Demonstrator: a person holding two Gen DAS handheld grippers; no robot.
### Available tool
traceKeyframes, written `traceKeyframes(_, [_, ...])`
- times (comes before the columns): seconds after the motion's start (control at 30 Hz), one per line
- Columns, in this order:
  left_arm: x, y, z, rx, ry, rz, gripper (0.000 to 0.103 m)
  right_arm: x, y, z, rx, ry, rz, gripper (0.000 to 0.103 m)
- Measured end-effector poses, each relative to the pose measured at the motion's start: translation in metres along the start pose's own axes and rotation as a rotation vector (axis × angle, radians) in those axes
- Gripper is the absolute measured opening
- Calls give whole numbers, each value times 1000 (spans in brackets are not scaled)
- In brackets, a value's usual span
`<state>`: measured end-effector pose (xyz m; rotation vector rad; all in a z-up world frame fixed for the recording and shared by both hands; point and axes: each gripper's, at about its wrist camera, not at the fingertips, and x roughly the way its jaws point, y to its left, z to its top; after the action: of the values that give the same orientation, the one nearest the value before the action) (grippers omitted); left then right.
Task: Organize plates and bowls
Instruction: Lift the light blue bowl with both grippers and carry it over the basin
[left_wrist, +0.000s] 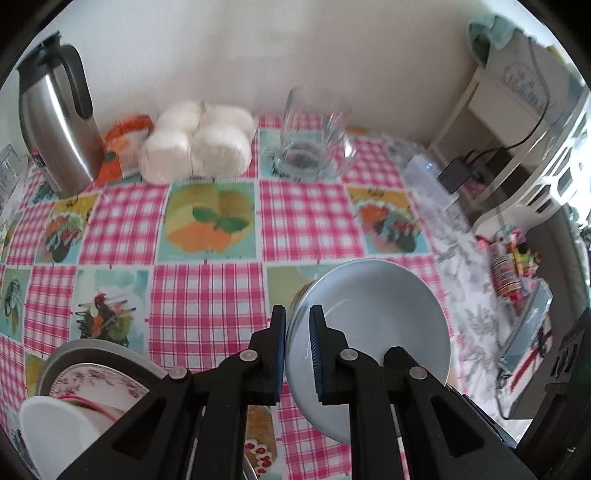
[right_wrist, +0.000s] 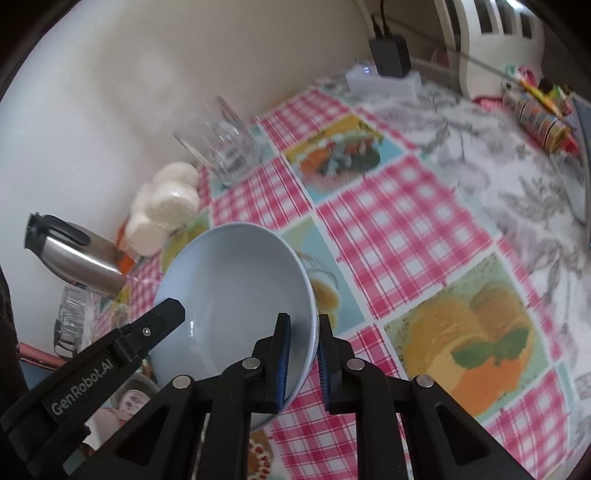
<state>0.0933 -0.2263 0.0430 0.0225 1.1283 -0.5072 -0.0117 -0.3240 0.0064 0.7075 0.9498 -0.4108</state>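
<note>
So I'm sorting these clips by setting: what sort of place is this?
Most likely a home kitchen or dining table. A pink checked tablecloth with food pictures covers it, a steel jug and a drinking glass stand by the wall, and a pale blue bowl is held over it.

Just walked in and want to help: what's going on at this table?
A person with two handheld grippers is sorting dishes. The left gripper and right gripper each clamp opposite sides of the pale blue bowl, holding it tilted above the checked tablecloth. A stack of plates sits to the left.
</note>
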Motion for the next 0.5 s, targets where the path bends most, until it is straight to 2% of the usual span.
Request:
traceKeyframes(0.3, [-70,3,6,4,-134,-56,13,-67,37,11,-46,-147,45,17])
traceKeyframes(0.5, [-98,12,2,-14,-181,-68,13,-98,57,8,-64,-210,75,17])
